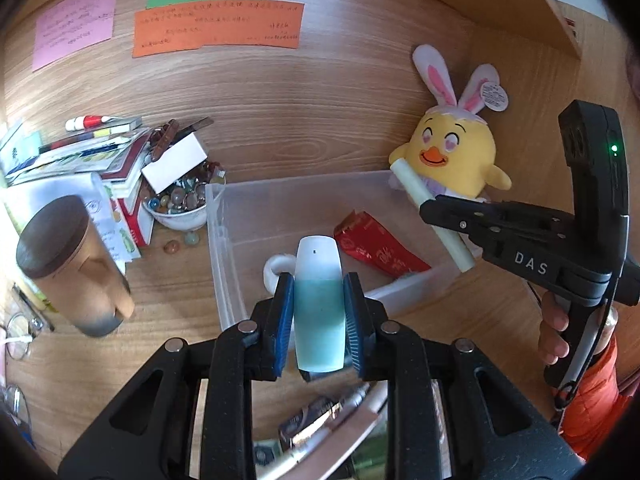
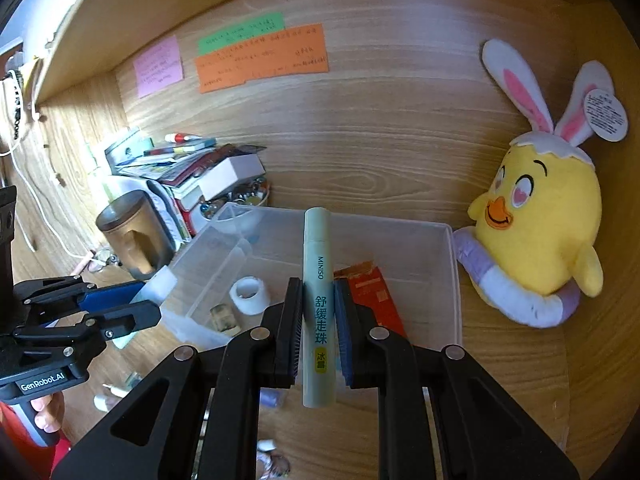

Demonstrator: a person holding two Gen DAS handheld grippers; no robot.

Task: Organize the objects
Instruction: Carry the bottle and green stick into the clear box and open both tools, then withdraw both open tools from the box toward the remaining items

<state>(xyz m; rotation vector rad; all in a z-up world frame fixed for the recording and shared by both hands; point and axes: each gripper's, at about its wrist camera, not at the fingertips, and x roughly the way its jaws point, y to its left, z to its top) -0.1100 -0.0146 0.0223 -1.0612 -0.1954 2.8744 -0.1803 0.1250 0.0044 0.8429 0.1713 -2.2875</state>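
My left gripper is shut on a white-and-teal bottle, held upright above the near edge of a clear plastic bin. My right gripper is shut on a pale green tube with printed lettering, over the bin's front. In the left wrist view the right gripper and its tube hang over the bin's right side. The left gripper shows at the left of the right wrist view. Inside the bin lie a white tape roll, a red packet and a small jar.
A yellow plush chick with rabbit ears leans on the wooden back wall right of the bin. Left of the bin stand a brown lidded mug, a bowl of glass pebbles and a stack of books and boxes. Small items lie on the desk beneath the grippers.
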